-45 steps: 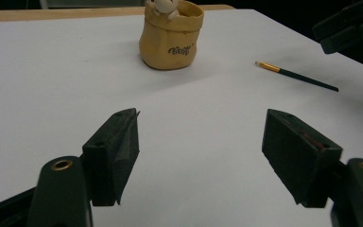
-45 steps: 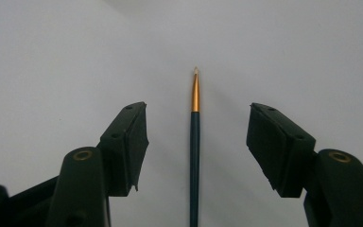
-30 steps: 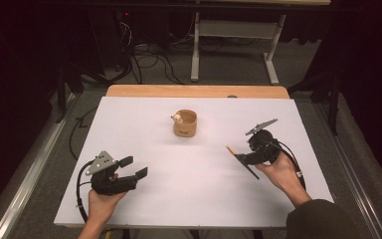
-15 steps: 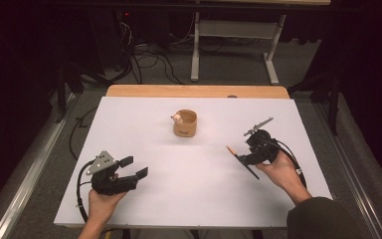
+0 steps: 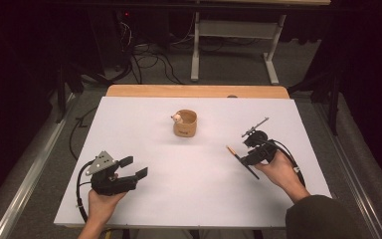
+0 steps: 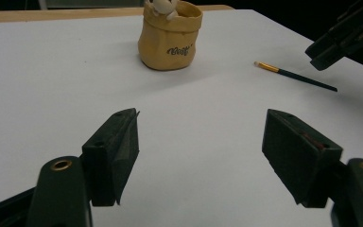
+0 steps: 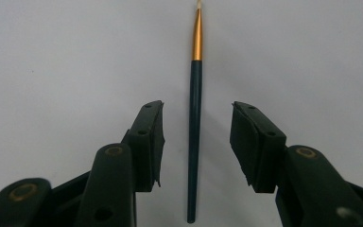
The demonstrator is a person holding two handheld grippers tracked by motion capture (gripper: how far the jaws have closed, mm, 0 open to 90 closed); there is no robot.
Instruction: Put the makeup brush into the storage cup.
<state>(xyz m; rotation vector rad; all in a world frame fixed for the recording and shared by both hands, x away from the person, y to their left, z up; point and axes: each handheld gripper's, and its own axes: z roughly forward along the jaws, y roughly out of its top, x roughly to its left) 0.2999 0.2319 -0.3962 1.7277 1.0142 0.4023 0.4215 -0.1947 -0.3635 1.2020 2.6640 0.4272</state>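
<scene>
We find the right hand-held gripper [image 5: 248, 155] lowered over a thin paintbrush [image 5: 242, 162] that lies flat on the white table [image 5: 144, 124]. In the right gripper view the paintbrush [image 7: 194, 127] runs lengthwise between the two black jaws, its dark handle toward the gripper body and its gold ferrule pointing away from it. The jaws have just been closing around it, yet a clear gap remains on either side of the handle, so the pads do not press on it and the brush is not pinched.

We note the left hand-held gripper [image 5: 132, 169] resting low over the table, well apart from the brush, with its jaws spread wide and nothing between them. In the left gripper view [image 6: 198, 142] only bare table surface lies between the jaws.

Ahead of the left hand-held gripper, well beyond its jaws, stands a small tan sack-shaped pot [image 6: 170, 40] with dark lettering on its side and a pale object at its mouth. From the right hand-held gripper the pot [image 5: 185, 124] stands off past the brush tip, apart from the brush.

A bare wooden strip [image 5: 194, 91] edges the table on the side farthest from both hand-held grippers
</scene>
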